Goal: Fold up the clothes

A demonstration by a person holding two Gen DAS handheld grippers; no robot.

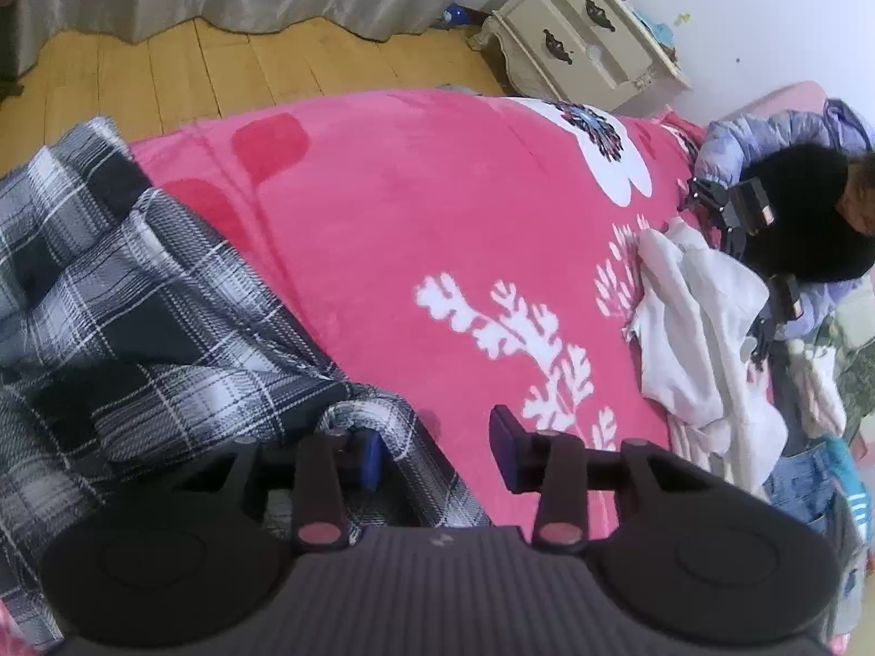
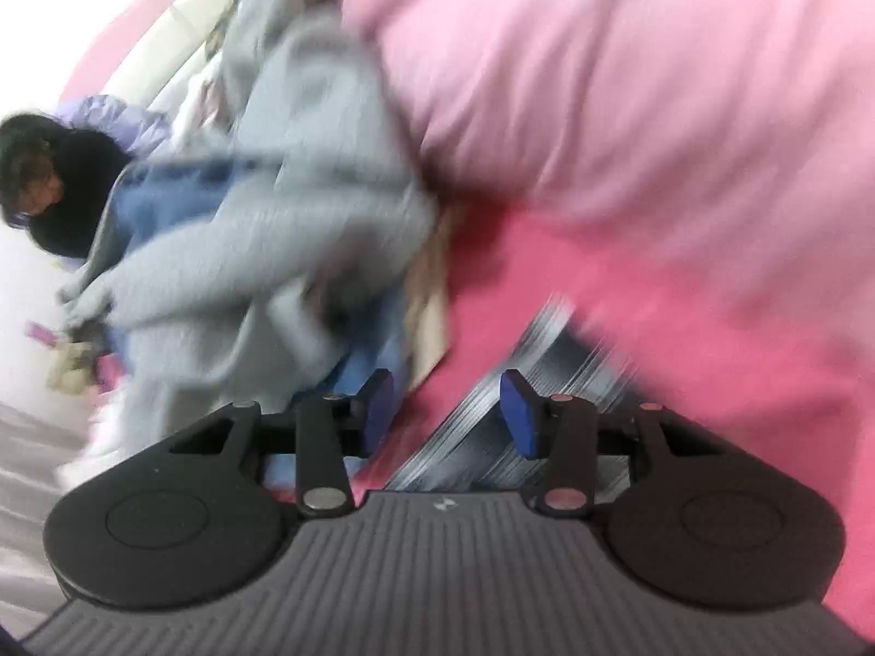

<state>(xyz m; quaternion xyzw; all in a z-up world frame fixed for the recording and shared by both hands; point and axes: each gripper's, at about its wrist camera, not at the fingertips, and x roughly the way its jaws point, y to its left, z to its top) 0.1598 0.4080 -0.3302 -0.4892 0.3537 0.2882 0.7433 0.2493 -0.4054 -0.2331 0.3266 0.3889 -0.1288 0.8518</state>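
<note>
— Plaid shirt [image 1: 136,300] first: where does it lie?

— Rumpled in a heap at the left edge of the bed [image 1: 437,229], over the pink floral blanket; one fold of it curls up against the left finger of the left gripper [image 1: 432,451]; no neat crease shows, so I would judge it not folded as it lies.

— Is that claw holding it?

— No; the jaws stand wide, with bare blanket between them; the cloth only brushes the one pad. It seems poised low at the shirt's near corner, likely so an edge can be taken or has been let go; the scene fits either.

— And the other one?

— The right gripper [image 2: 448,410] is also spread wide, clasping nothing; its view is badly smeared, but a striped grey patch, probably the same plaid, lies between and behind its pads on the blanket.

— What else is on the bed?

— A white garment [image 1: 705,322] crumpled near the far right edge; a grey sweater [image 2: 284,218] and something denim piled beside it; another person [image 1: 804,208] sits there with grippers of their own; a nightstand [image 1: 585,33] stands beyond the far edge, on the wooden floor.
</note>
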